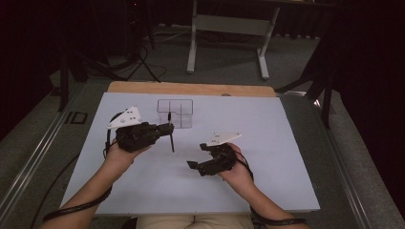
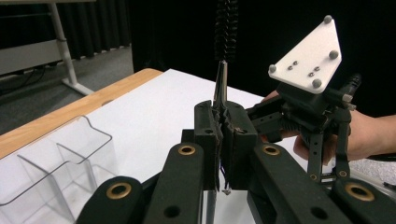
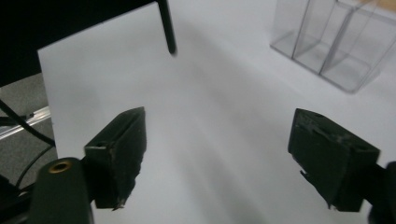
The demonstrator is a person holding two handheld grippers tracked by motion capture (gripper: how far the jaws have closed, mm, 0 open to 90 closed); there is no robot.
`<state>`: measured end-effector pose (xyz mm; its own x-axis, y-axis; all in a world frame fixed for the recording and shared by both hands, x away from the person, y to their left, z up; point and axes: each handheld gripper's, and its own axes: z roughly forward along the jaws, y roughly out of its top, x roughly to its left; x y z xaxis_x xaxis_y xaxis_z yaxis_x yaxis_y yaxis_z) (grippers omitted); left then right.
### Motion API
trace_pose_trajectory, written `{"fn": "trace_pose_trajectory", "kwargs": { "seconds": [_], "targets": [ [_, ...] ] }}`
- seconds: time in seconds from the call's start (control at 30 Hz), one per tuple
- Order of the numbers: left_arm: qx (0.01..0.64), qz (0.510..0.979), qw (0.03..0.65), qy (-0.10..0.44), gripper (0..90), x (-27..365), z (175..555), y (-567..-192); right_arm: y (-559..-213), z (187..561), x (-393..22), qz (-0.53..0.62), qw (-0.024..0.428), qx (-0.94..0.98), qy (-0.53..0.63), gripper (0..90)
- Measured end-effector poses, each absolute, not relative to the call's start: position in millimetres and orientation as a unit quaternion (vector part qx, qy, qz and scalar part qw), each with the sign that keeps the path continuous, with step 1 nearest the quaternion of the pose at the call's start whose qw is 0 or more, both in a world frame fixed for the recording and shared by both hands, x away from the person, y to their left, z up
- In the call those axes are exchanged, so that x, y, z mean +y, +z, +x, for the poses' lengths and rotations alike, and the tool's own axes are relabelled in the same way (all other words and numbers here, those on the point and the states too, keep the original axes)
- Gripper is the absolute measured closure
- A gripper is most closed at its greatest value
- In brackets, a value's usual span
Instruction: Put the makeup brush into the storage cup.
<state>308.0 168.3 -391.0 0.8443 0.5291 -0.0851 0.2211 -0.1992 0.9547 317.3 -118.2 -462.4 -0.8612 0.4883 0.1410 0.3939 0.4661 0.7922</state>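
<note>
Over the white table board (image 1: 191,191), beside the clear plastic divided organiser box (image 1: 175,112), the left gripper (image 2: 225,135) is clamped on a thin black bristle brush (image 2: 226,28) while the right gripper (image 3: 233,154) hangs empty, jaws apart, so the long, pinched brush could pivot and miss a compartment.

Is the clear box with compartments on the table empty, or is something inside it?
Empty, as far as visible. The clear box shows bare compartments in the left gripper view and in the right gripper view; the thin brush is held outside it by the left tongs.
</note>
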Motion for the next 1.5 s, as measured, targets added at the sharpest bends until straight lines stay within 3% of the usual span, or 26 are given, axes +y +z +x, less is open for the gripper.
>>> {"fn": "trace_pose_trajectory", "kwargs": {
  "seconds": [0.23, 1.5],
  "targets": [
    [0.256, 0.761, 0.581, 0.136, 86.7, 176.3, 311.5, -388.5, -464.6, 315.8, -132.4, 0.271, 0.048, 0.857, 0.436, 11.9],
    [0.301, 0.746, 0.560, 0.198, 86.6, 194.7, 368.0, -356.1, -477.5, 315.4, -212.3, 0.368, 0.127, 0.833, 0.392, 12.0]
  ]
}}
